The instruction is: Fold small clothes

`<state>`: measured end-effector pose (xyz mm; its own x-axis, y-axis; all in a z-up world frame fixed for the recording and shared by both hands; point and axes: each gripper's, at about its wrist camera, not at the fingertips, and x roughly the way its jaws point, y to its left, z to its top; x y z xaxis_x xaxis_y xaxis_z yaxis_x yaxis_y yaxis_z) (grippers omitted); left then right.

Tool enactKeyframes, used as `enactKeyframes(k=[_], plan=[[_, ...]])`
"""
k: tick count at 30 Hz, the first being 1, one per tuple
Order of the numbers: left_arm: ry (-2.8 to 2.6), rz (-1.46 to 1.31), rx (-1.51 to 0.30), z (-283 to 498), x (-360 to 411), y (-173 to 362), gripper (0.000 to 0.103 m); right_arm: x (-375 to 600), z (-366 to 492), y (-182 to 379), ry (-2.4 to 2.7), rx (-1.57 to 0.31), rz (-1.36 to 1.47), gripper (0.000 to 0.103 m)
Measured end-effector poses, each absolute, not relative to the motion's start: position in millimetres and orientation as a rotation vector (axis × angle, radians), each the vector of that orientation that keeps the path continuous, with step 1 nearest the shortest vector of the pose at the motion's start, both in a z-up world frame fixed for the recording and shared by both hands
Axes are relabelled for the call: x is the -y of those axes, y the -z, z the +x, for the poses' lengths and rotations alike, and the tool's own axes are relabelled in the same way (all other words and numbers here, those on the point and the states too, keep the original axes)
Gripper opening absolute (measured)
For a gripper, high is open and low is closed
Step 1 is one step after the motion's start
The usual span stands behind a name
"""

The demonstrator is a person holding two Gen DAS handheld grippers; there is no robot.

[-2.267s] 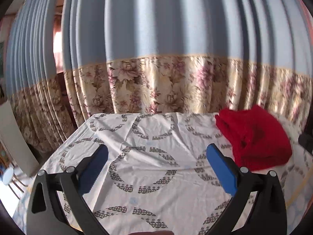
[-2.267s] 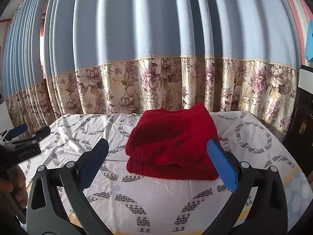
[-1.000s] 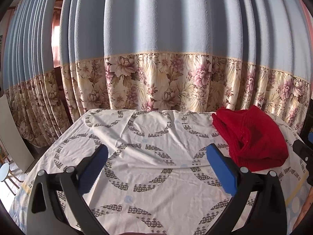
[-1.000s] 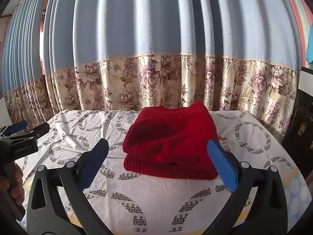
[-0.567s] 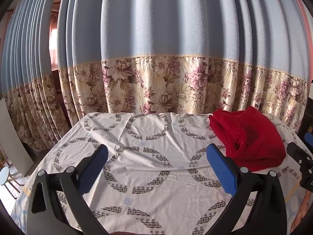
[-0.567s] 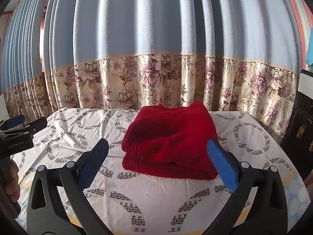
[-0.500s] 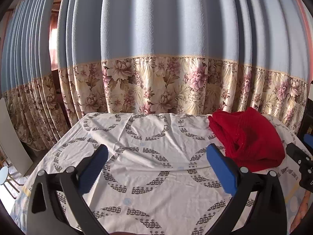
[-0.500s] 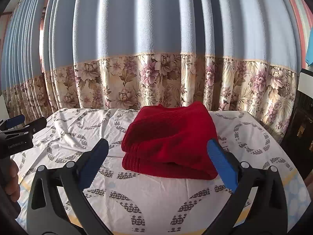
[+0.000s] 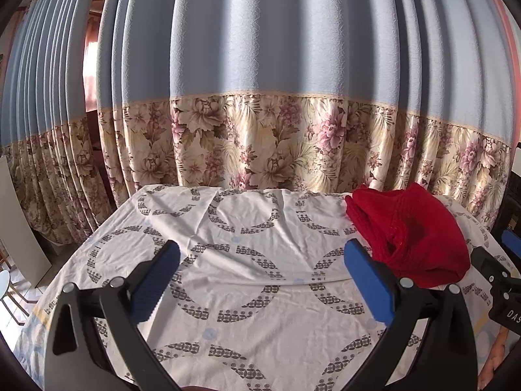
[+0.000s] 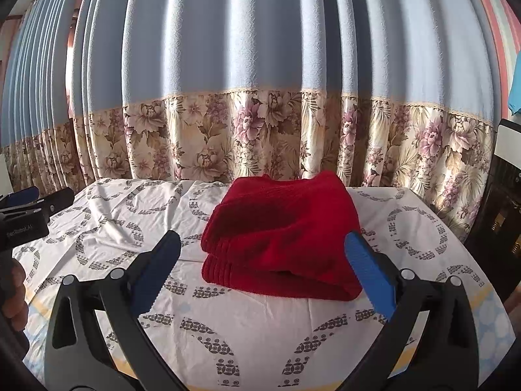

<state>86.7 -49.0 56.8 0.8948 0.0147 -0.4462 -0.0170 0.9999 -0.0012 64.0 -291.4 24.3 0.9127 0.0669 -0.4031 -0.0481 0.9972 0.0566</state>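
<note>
Left hand-held gripper (image 9: 262, 280) and right hand-held gripper (image 10: 262, 277): both spread wide, holding nothing, above the counter (image 10: 260, 335). Red garment (image 10: 283, 234) lies folded there.

Daylight reaches you through the blue curtain (image 9: 260, 49), bright, with soft vertical shadow bands along its folds. A hot orange-pink glare burns in the curtain gap (image 9: 91, 55) at left. Both views sharp, no motion blur. Heavy fisheye bowing; black vignette in the corners. Red garment (image 10: 280, 231) evenly lit, soft shadow beneath.
</note>
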Motion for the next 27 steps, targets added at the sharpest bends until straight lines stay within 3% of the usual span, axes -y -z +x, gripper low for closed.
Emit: enactKeyframes(k=[27], plan=[[-0.024,-0.006,-0.486,91.6,48.3,-52.3,0.101,291.6,64.6,-22.6,-0.065,-0.421,0.03,0.1]])
